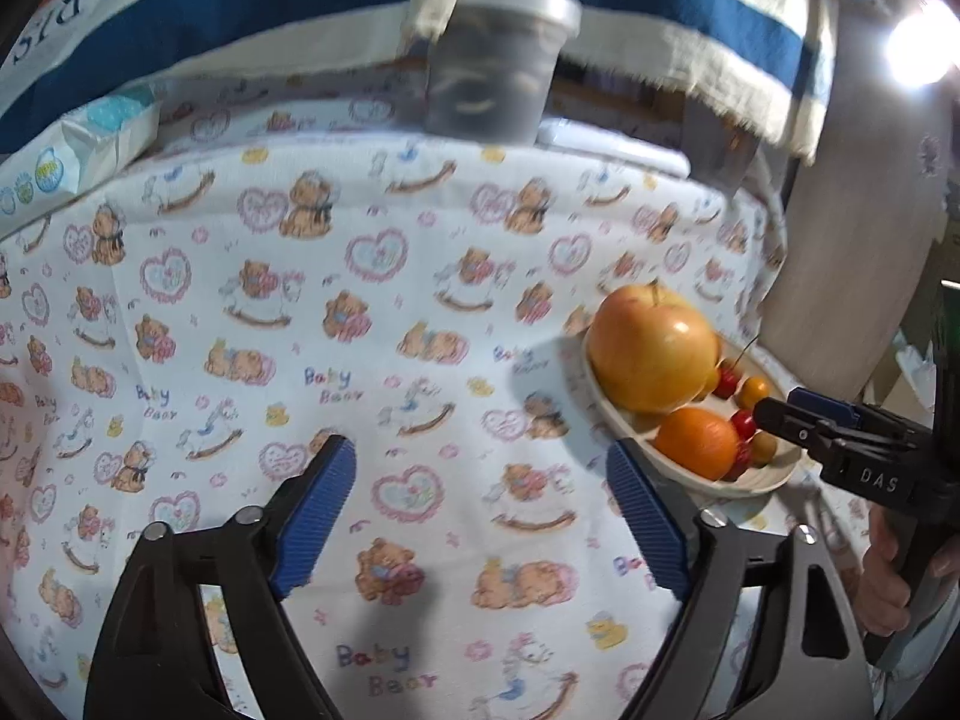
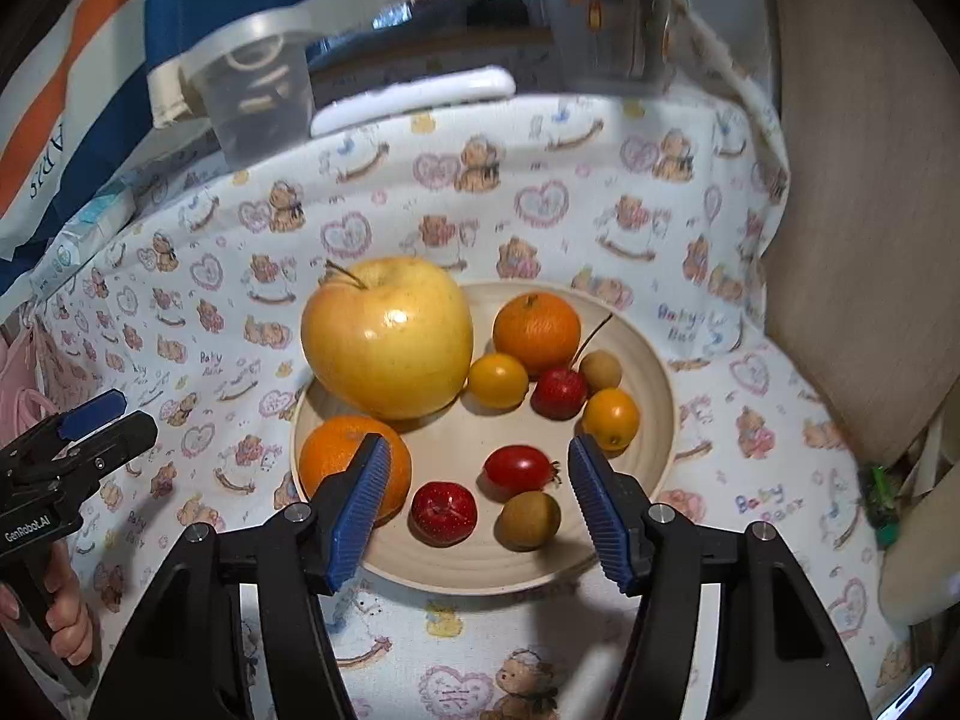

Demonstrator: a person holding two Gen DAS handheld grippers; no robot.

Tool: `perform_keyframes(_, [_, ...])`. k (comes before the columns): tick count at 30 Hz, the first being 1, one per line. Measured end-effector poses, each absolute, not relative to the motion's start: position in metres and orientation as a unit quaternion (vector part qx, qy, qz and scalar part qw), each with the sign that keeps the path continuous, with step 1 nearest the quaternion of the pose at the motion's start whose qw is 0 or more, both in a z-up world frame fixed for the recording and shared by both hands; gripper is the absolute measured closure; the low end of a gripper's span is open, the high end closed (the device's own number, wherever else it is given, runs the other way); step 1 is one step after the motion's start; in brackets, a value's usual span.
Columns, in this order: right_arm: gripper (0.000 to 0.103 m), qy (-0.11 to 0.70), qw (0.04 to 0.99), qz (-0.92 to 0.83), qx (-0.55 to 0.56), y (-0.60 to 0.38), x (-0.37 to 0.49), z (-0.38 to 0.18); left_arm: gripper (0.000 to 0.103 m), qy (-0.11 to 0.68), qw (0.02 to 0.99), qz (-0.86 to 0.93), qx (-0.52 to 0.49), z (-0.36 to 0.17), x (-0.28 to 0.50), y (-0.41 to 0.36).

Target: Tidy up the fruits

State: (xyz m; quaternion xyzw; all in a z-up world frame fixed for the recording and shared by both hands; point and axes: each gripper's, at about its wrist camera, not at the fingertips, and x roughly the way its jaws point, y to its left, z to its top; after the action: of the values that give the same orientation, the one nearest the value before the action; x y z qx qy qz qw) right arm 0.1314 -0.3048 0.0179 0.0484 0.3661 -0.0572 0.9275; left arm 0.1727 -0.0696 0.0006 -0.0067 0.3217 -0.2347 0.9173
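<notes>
A cream plate on the bear-print cloth holds a big yellow apple, two oranges, small yellow fruits, red fruits and a brown one. My right gripper is open and empty, its fingers over the plate's near edge. My left gripper is open and empty above bare cloth, left of the plate. The right gripper shows in the left wrist view beside the plate; the left gripper shows in the right wrist view.
A clear lidded tub stands at the table's back under a hanging blue-striped cloth. A wipes pack lies at the back left. A beige chair back stands right of the table.
</notes>
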Motion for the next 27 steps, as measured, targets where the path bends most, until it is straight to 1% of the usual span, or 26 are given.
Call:
perform_keyframes(1, [0.032, 0.356, 0.931, -0.061, 0.047, -0.304, 0.128, 0.02, 0.01, 0.31, 0.922, -0.234, -0.004, 0.003, 0.169, -0.07])
perform_keyframes(2, [0.03, 0.348, 0.934, -0.066, 0.047, -0.304, 0.126, 0.021, 0.005, 0.293, 0.928, -0.232, 0.0, 0.006, 0.164, -0.071])
perform_keyframes(4, [0.024, 0.329, 0.94, -0.075, 0.042, -0.302, 0.12, 0.021, 0.001, 0.263, 0.936, -0.232, 0.005, 0.011, 0.155, -0.072])
perform_keyframes(6, [0.023, 0.321, 0.943, -0.079, 0.027, -0.298, 0.117, 0.022, 0.001, 0.231, 0.943, -0.238, 0.012, 0.017, 0.146, -0.073])
perform_keyframes(8, [0.02, 0.316, 0.945, -0.079, 0.018, -0.295, 0.113, 0.023, 0.001, 0.208, 0.949, -0.237, 0.019, 0.02, 0.139, -0.075])
perform_keyframes(9, [0.017, 0.308, 0.948, -0.083, 0.015, -0.292, 0.109, 0.025, 0.001, 0.201, 0.95, -0.236, 0.022, 0.021, 0.138, -0.076])
perform_keyframes(11, [0.017, 0.293, 0.952, -0.086, 0.016, -0.29, 0.102, 0.029, 0.001, 0.195, 0.952, -0.236, 0.03, 0.021, 0.136, -0.079])
perform_keyframes(12, [0.015, 0.283, 0.955, -0.087, 0.016, -0.288, 0.097, 0.031, 0.001, 0.193, 0.952, -0.237, 0.033, 0.02, 0.136, -0.08])
perform_keyframes(15, [0.008, 0.271, 0.958, -0.094, 0.011, -0.285, 0.09, 0.032, 0.001, 0.19, 0.95, -0.244, 0.048, 0.017, 0.133, -0.086])
perform_keyframes(16, [0.003, 0.267, 0.959, -0.094, 0.011, -0.285, 0.089, 0.033, 0.001, 0.183, 0.95, -0.247, 0.048, 0.018, 0.131, -0.086])
perform_keyframes(17, [0.0, 0.265, 0.96, -0.094, 0.011, -0.285, 0.088, 0.033, 0.001, 0.174, 0.951, -0.251, 0.045, 0.019, 0.128, -0.085])
perform_keyframes(19, [0.0, 0.261, 0.961, -0.092, 0.01, -0.284, 0.087, 0.034, 0.001, 0.166, 0.952, -0.254, 0.043, 0.02, 0.126, -0.084])
perform_keyframes(27, [0.0, 0.25, 0.964, -0.09, -0.004, -0.279, 0.084, 0.035, 0.001, 0.179, 0.953, -0.244, 0.03, 0.019, 0.13, -0.082])
